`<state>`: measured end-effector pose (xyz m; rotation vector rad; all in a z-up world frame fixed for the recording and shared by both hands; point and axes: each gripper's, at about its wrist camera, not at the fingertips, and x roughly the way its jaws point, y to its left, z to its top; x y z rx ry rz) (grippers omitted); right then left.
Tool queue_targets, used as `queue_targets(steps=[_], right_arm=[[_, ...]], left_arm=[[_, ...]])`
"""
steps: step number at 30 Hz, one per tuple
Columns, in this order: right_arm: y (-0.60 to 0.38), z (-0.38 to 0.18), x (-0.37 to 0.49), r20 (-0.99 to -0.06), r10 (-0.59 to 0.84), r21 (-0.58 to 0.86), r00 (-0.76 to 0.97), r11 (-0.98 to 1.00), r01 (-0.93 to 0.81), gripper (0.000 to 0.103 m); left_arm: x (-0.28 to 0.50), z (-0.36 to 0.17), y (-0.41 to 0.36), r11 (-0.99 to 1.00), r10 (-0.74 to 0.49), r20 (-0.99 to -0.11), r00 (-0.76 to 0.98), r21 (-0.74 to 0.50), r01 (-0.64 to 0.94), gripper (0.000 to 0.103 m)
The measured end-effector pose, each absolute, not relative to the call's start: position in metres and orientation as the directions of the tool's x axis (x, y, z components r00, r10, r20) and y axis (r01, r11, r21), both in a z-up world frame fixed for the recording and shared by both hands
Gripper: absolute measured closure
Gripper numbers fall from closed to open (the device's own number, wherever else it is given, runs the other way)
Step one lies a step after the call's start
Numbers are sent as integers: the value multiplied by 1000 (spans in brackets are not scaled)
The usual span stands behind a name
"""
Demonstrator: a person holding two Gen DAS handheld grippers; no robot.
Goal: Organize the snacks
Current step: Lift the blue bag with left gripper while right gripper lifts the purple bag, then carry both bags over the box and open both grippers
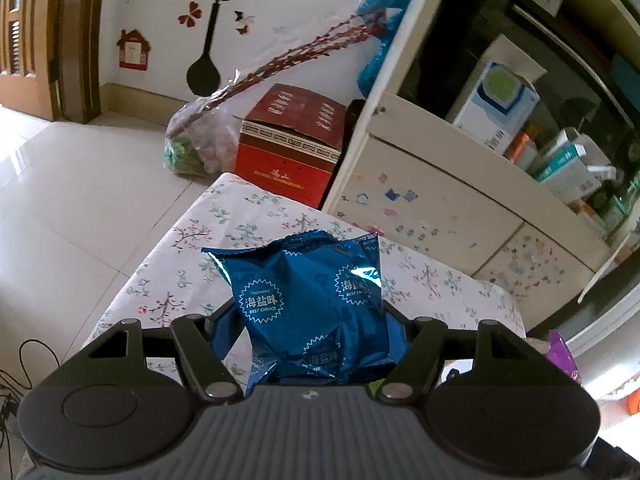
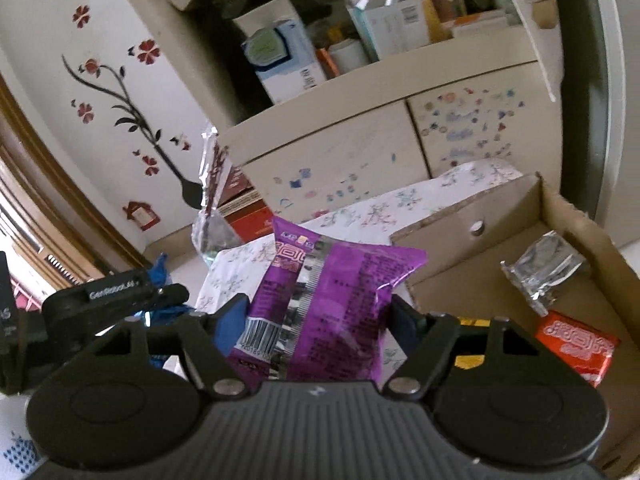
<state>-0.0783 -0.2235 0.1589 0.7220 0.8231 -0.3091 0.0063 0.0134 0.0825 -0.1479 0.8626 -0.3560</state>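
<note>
1. The left claw (image 1: pixel 310 320) is clamped on a shiny blue foil snack packet with white starburst seals (image 1: pixel 308 308), its 2 blue-padded fingers pressing the packet's lower sides.
2. The blue packet is held up above a tabletop covered in a white floral cloth (image 1: pixel 256 216), its crimped top edge pointing away from the camera.
3. The right claw (image 2: pixel 320 316) grips a purple plastic snack packet with a barcode and printed text (image 2: pixel 328 304), pinched between its 2 blue fingers.
4. In the right wrist view, the purple packet is upright above the same floral tabletop, just left of an open brown cardboard box (image 2: pixel 472 280).
5. Inside the box lie a crumpled silver foil wrapper (image 2: pixel 540 272) and an orange-red rectangular snack pack (image 2: pixel 576 344), near each other; a yellow item shows partly behind the claw's linkage.
6. Part of the left claw's black body appears at the left edge of the right wrist view.
7. Beyond the tabletop stand a cream cabinet with stickers on its doors (image 1: pixel 432 200) and a red carton on the tiled floor (image 1: pixel 292 144).
</note>
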Motion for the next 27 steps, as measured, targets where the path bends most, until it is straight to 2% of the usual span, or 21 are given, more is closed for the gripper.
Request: queue_targets(steps=[9, 27], right_arm=[[-246, 167, -93, -754, -41, 438, 656, 712, 549, 28], [-317, 177, -139, -758, -175, 417, 628, 611, 673, 28]], left_arm=[[-11, 83, -21, 914, -397, -714, 577, -252, 317, 28], [-70, 80, -109, 804, -516, -697, 498, -193, 562, 28]])
